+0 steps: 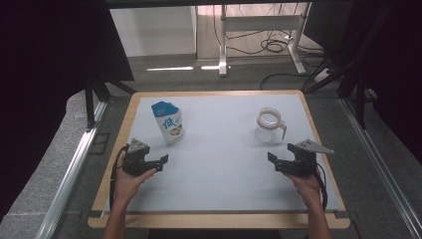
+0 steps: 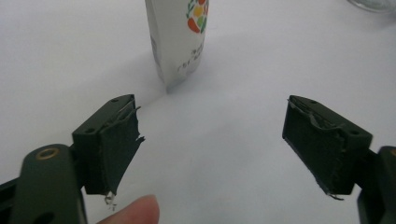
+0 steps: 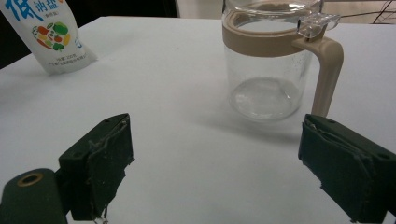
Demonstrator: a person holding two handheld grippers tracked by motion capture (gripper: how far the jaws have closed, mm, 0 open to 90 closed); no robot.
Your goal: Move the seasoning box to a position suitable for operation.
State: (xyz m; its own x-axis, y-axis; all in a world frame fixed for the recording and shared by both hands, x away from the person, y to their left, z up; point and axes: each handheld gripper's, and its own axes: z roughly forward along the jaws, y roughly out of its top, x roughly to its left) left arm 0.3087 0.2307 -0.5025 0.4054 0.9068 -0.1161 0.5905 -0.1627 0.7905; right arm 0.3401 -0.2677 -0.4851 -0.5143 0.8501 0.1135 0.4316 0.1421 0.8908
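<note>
White-and-blue stand-up pouch with printed vegetables (image 1: pixel 168 122) is standing upright at table's (image 1: pixel 219 189) left, clear glass jug with beige collar and handle (image 1: pixel 270 125) at right. Left gripper (image 1: pixel 158 163) is facing pouch, right gripper (image 1: pixel 274 163) facing jug; both are hovering with jaws wide apart, likely lining up grasps.

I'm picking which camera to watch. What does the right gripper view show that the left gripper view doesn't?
Right gripper view alone: the clear glass jug whole, with its beige collar and beige handle, standing upright just beyond the open right gripper.
Left gripper view alone: the pouch's lower edge close ahead of the open left gripper, and a fingertip at the bottom.
Both: the white pouch with its fruit print, the white table, and two spread black fingers holding nothing.
</note>
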